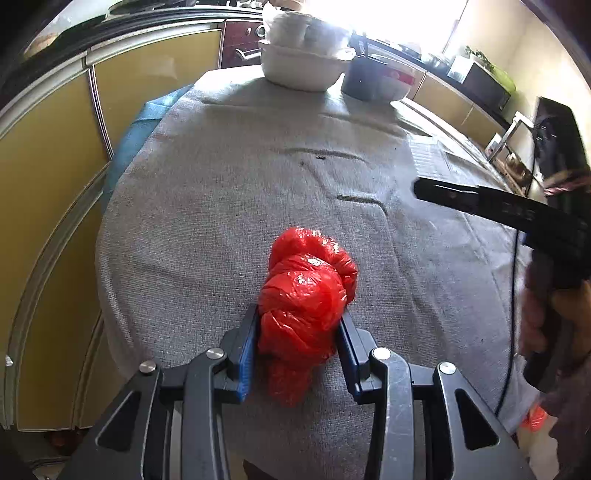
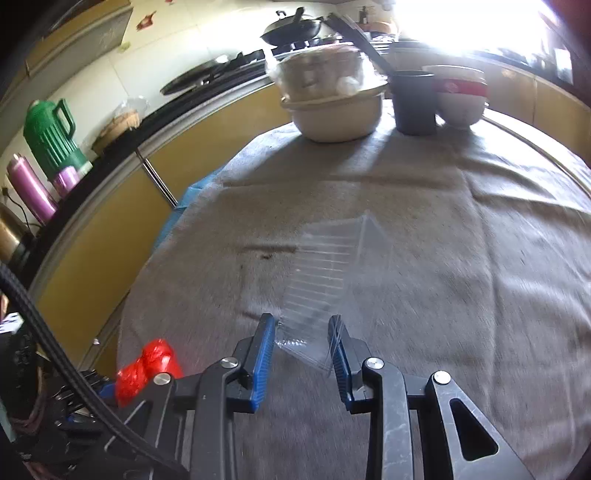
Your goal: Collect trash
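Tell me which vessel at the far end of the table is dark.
The dark cup, standing between the covered white bowl and the red-banded white bowl.

A grey woven cloth (image 2: pixel 424 229) covers the desk, with a blue sheet (image 1: pixel 129 147) showing under its left edge. At the far end stands a cream round basin (image 2: pixel 334 118) topped with a clear plastic cover over pale food. Just right of it is a dark cylindrical cup (image 2: pixel 413 101), and beside that a white bowl with a red band (image 2: pixel 460 94). Yellow cabinet doors (image 1: pixel 44 184) line the left wall. On the counter above them sit a green plastic thermos jug (image 2: pixel 50 134) and a purple bottle (image 2: pixel 29 188). A black wok (image 2: pixel 291 27) rests on the stove behind. A black microwave (image 1: pixel 485 86) sits on the right counter.
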